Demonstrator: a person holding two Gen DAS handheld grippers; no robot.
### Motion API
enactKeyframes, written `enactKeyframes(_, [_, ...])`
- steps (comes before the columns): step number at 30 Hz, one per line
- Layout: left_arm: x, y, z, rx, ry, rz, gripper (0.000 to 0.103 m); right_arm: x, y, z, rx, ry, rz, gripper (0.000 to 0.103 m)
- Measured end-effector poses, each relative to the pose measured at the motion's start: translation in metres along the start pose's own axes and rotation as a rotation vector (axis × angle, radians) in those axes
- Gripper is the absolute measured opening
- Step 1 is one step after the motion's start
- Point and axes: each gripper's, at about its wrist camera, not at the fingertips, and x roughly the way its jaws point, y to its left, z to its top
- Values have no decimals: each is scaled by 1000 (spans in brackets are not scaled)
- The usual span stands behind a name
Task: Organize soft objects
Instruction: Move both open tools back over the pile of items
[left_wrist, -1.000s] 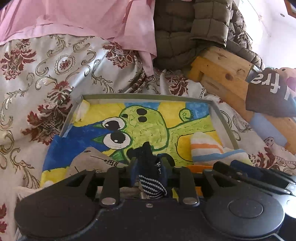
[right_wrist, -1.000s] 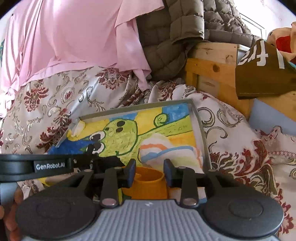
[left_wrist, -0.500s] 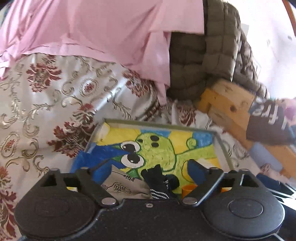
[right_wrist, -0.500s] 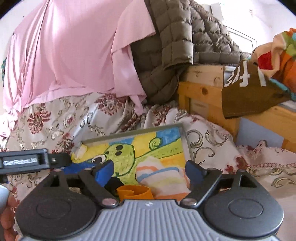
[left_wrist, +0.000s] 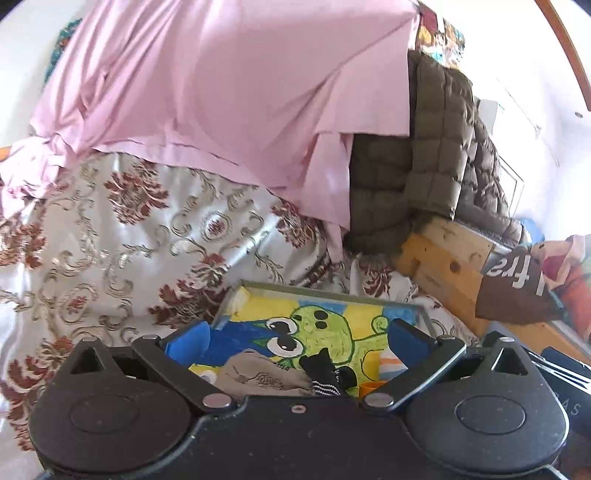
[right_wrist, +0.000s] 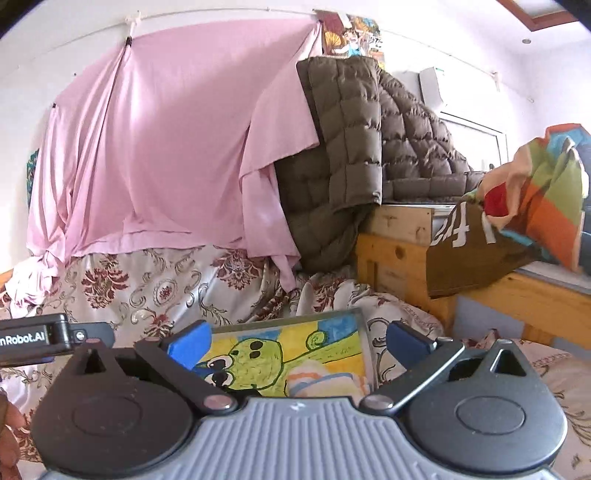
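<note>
Both jaws are opening wide, nothing between them: left hand-held gripper, right hand-held gripper. On the painted tray already lie a black glove, beige cloth and striped sock. Probably little remains, though the tray's near end is hidden.

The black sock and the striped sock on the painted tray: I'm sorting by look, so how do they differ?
The black sock is dark with a band of white dots; the striped sock is pale with orange and blue stripes. The black sock lies mid-tray beside a tan cloth; the striped sock lies nearer the right rim of the tray. Both rest on the tray, ungripped.
</note>
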Motion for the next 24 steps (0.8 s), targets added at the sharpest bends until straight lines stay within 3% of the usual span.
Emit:
enactKeyframes(8, [-52,10,-7,22,-44,17,102,-35,5,-10,-38,-30,-11,103])
enactKeyframes(24, [-127,19,-49,110,-71,31,102,-98,29,-40,-82,32,1,103])
